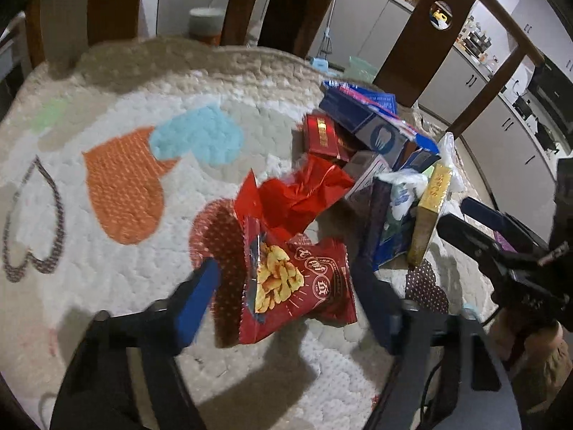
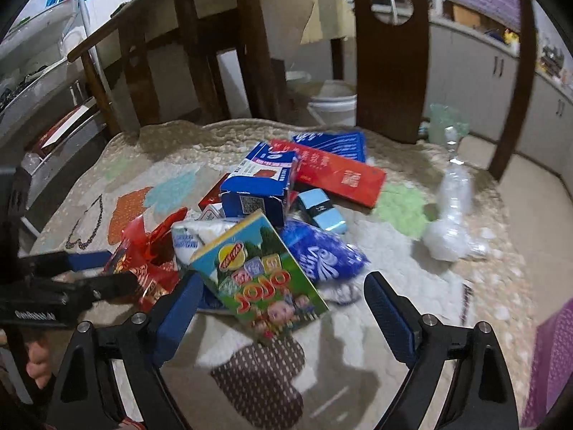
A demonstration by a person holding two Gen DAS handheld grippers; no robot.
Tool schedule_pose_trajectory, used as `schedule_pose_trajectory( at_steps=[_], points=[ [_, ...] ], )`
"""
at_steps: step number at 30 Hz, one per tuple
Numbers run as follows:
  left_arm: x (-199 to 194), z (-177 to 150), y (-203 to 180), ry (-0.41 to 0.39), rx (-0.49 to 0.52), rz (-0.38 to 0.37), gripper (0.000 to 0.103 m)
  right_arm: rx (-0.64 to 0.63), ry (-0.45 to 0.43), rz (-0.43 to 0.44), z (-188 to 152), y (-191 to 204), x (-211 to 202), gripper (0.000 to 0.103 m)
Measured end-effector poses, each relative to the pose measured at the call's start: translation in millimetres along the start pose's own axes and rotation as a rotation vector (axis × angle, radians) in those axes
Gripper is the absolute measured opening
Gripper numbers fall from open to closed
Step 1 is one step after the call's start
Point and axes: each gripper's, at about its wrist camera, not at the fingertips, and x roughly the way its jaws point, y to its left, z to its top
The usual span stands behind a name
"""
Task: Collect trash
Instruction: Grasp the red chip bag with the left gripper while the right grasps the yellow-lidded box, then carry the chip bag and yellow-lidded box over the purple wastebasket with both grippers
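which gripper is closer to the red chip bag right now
Left. The left gripper is open with the red chip bag sitting between its fingers. The right gripper is off to the bag's right, open around the green JOJO box.

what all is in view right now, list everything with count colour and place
red snack bag with chips picture: 1, red, between the left gripper's fingers, near edge of the pile
crumpled red foil wrapper: 1, red, just behind the snack bag
green JOJO carton: 1, green and yellow, front of the pile, before the right gripper
blue and white carton: 1, middle of the pile
flat red box: 1, red, back of the pile
blue plastic pack: 1, blue with white print, right of the JOJO carton
clear crushed plastic bottle: 1, clear, apart at the right
quilted heart-pattern mat: 1, cream, under everything
left gripper: 1, black with blue fingers
right gripper: 1, black with blue fingers
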Motion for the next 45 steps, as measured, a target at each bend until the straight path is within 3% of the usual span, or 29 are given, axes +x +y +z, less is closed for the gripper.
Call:
schedule_pose_trajectory(
  at_steps=[1,4,7,10,19,26,31,40,45],
  points=[
    [2.6,0.0,1.9,0.014,-0.012,-0.018,0.052,-0.002,0.009,0.016,2.5,-0.9,5.2,0.094],
    [4.9,-0.5,5.6,0.027,-0.049,-0.081,0.04,-0.02,0.019,0.043,5.8,1.5,13.5,0.093],
    [3.1,-2.3,1.4,0.021,-0.041,-0.076,0.038,-0.041,0.032,0.081,8.2,6.4,20.8,0.092],
    [-2.0,-5.0,-1.4,0.019,-0.038,-0.065,0.036,-0.053,0.058,0.084,6.5,11.1,27.6,0.071],
    [-26.8,-12.1,-10.7,-0.008,-0.027,-0.052,0.035,0.062,0.014,0.16,-4.0,-1.4,0.8,0.066],
    [-53.7,-9.2,-42.3,-0.061,0.057,-0.02,0.035,0.149,-0.068,0.175,-12.7,-27.3,-38.7,0.066],
    [-60.8,-2.0,-77.8,-0.073,0.127,-0.041,0.035,0.213,-0.129,0.146,-21.0,-60.5,-65.0,0.066],
    [-50.5,10.4,-154.0,-0.086,0.28,-0.076,0.035,0.359,-0.205,0.015,-52.6,-147.6,-105.8,0.066],
    [-27.6,16.5,-180.6,-0.033,0.296,-0.081,0.035,0.413,-0.224,-0.044,-67.8,-186.1,-114.0,0.066]
  ],
)
